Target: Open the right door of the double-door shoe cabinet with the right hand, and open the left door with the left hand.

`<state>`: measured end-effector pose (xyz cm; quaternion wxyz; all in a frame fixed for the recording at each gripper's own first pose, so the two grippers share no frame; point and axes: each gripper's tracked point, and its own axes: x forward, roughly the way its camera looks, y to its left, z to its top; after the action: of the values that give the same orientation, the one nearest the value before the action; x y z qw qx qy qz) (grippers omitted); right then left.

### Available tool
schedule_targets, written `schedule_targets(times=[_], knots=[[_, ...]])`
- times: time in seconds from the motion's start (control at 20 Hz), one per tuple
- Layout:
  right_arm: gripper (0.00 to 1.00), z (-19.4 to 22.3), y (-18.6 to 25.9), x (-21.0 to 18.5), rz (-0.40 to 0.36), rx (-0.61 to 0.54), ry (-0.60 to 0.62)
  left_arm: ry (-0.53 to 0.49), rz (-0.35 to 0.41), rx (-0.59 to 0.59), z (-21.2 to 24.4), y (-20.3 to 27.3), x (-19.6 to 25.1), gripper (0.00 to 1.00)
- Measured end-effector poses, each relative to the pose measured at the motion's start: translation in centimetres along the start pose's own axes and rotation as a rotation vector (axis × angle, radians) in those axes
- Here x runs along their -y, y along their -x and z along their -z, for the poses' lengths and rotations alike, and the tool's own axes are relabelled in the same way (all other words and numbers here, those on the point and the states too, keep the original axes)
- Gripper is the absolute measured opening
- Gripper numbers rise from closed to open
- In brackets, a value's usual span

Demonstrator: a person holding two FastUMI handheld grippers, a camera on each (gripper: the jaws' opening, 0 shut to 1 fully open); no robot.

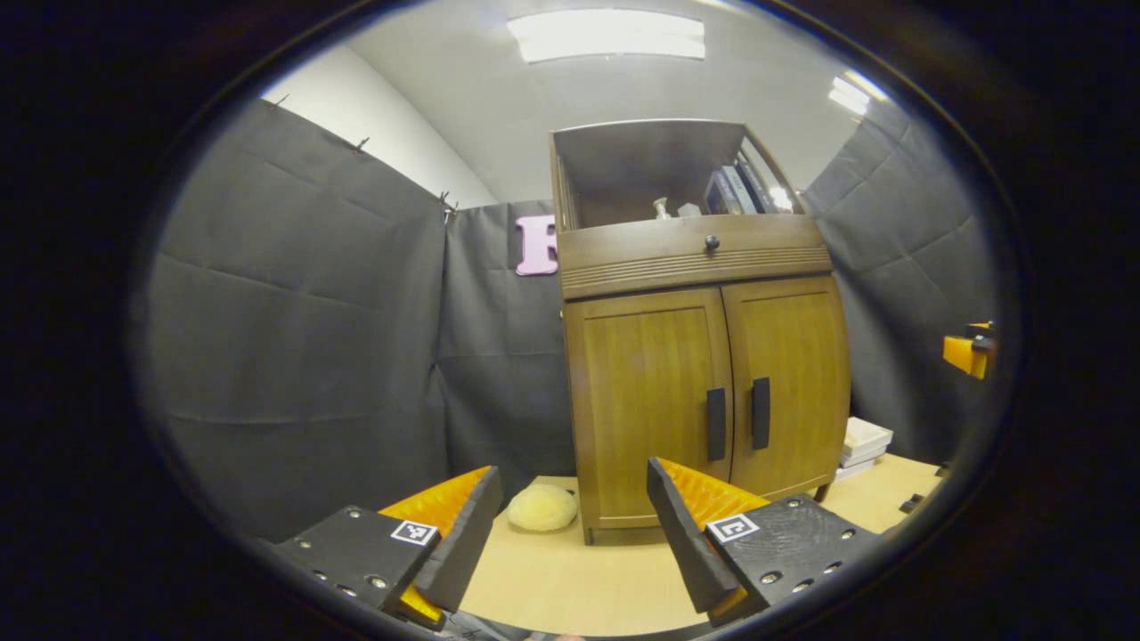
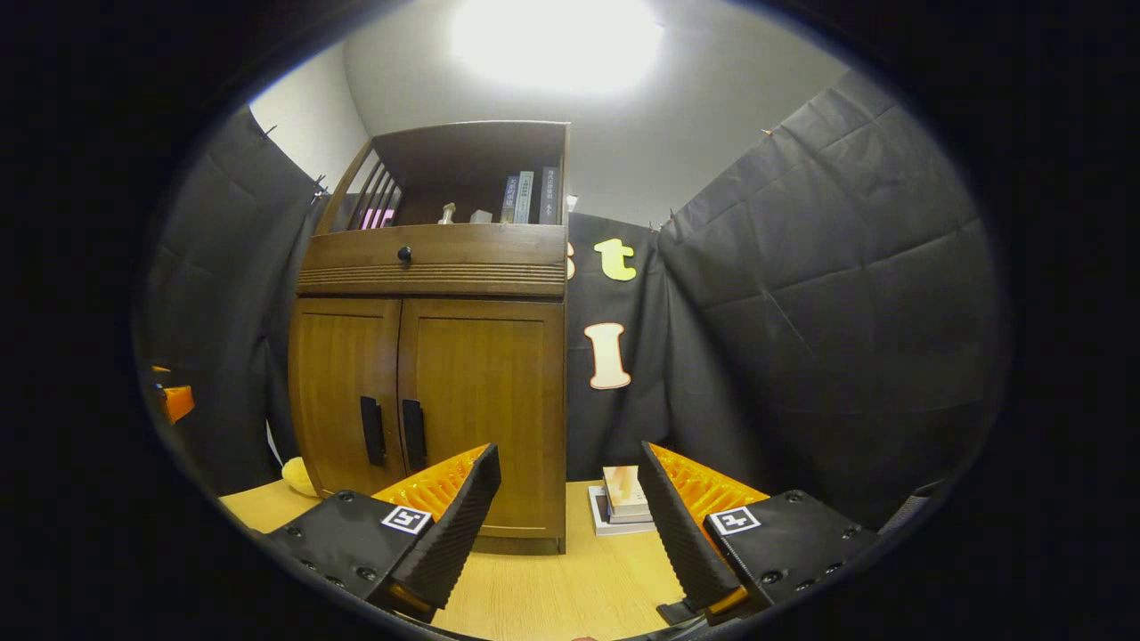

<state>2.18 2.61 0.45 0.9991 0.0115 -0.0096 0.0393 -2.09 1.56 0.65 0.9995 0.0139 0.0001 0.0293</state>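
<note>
Shoe cabinet (image 1: 704,356) doors closed, ahead of both spread tongs, apart.

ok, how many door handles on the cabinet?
2. Left door handle and right door handle, side by side at the doors' meeting edges. The drawer knob above them is not counted.

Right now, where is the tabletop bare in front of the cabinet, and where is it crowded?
Bare tabletop runs in front of the closed cabinet. A yellow puff sits at its left foot; a stack of books crowds its right side.
</note>
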Motion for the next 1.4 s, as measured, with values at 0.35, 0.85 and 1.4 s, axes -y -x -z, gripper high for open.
schedule_targets(times=[0.35,0.85,1.4], knots=[[0.97,-0.3,-3.1,-3.5,-0.061,0.009,-0.017,0.006,-0.031,-0.010,-0.4,0.7,-0.7,0.96],[0.97,-0.5,-7.9,-8.6,-0.139,0.021,-0.055,-0.013,-0.104,-0.004,-1.5,1.6,-2.0,0.96],[0.97,1.4,-13.7,-15.4,-0.215,-0.026,-0.096,-0.025,-0.190,-0.024,-2.2,2.8,-2.9,0.96]])
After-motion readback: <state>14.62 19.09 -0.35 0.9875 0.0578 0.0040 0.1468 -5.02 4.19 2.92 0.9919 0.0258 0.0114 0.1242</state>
